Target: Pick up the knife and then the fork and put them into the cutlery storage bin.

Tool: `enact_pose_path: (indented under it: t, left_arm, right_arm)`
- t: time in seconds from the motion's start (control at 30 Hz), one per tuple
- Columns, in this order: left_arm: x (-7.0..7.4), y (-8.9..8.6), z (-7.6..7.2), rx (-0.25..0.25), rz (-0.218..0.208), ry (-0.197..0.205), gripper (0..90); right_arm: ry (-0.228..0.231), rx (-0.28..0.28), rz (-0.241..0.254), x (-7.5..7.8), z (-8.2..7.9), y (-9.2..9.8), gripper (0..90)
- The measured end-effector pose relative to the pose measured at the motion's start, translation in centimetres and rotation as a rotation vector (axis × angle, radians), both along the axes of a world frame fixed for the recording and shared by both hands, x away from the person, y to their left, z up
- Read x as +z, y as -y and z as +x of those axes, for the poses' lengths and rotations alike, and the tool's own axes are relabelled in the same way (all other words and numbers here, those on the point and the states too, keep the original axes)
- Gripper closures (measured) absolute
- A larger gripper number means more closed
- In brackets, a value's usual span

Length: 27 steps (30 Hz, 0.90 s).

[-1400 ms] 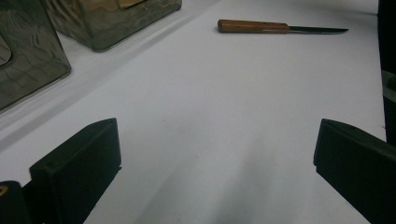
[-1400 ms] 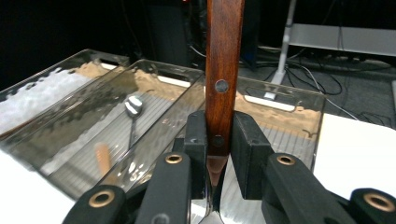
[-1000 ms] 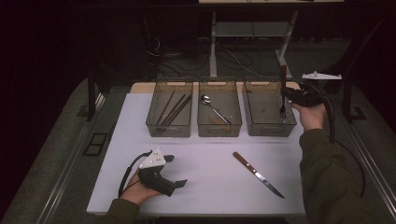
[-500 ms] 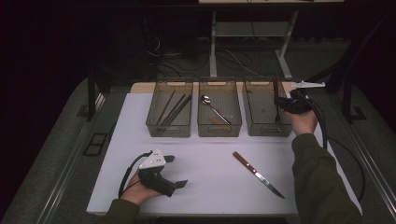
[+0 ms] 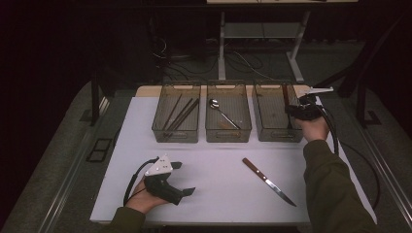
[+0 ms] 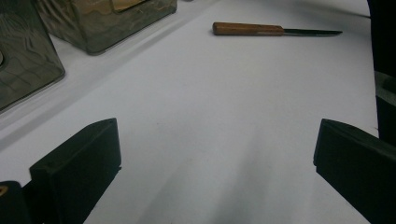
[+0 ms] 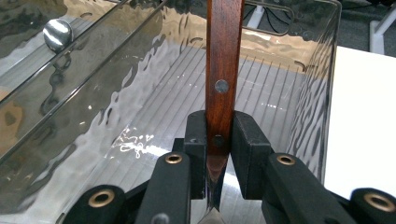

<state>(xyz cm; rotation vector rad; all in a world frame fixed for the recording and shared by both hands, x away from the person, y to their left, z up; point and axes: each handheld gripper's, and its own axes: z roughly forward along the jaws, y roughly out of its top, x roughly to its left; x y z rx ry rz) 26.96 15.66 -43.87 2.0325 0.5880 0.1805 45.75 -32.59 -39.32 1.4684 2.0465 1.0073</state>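
White matting (image 5: 218, 160) covers the table, with three smoky plastic bins in a row along its far edge. My right gripper (image 7: 219, 140) hangs over the right bin (image 5: 272, 99), jaws clenched on a wooden-handled utensil (image 7: 223, 60) that stands upright inside it. Nearer me than that bin, a knife (image 5: 268, 181) lies flat. My left gripper (image 5: 180, 178) rests left of the knife, jaws wide apart, grasping nothing.

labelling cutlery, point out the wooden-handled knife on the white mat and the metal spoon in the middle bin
wooden-handled knife (image 5: 268, 181), high view, where handle meets blade
metal spoon (image 5: 214, 103), high view, on its bowl
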Motion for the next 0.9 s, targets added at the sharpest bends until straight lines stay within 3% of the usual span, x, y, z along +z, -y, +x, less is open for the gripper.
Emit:
enact_pose_path:
  t: [0.17,0.3,0.5,0.67,0.77,0.9]
  left_arm:
    - [0.0,0.0,0.0,0.000,-0.003,0.000,0.0]
    - [0.0,0.0,0.0,-0.002,-0.001,-0.001,0.0]
    - [0.0,0.0,0.0,-0.004,0.001,-0.001,0.0]
    - [0.0,0.0,0.0,-0.005,-0.003,-0.002,0.0]
    - [0.1,0.0,-0.1,-0.003,-0.004,0.000,0.0]
    - [0.1,0.0,-0.1,-0.005,0.000,0.000,0.0]
  right_arm:
    - [-0.025,0.013,-0.009,-0.2,0.5,-0.3,75.3]
    - [-0.019,0.006,-0.014,-0.2,0.6,-0.5,59.0]
    - [-0.030,0.003,0.019,0.1,0.3,-0.1,48.6]
    - [-0.039,0.039,0.088,0.8,-0.9,-0.1,44.6]
    - [-0.004,0.066,0.122,1.2,-1.9,0.0,41.8]
    - [0.024,0.099,0.122,1.9,-3.4,-0.2,38.4]
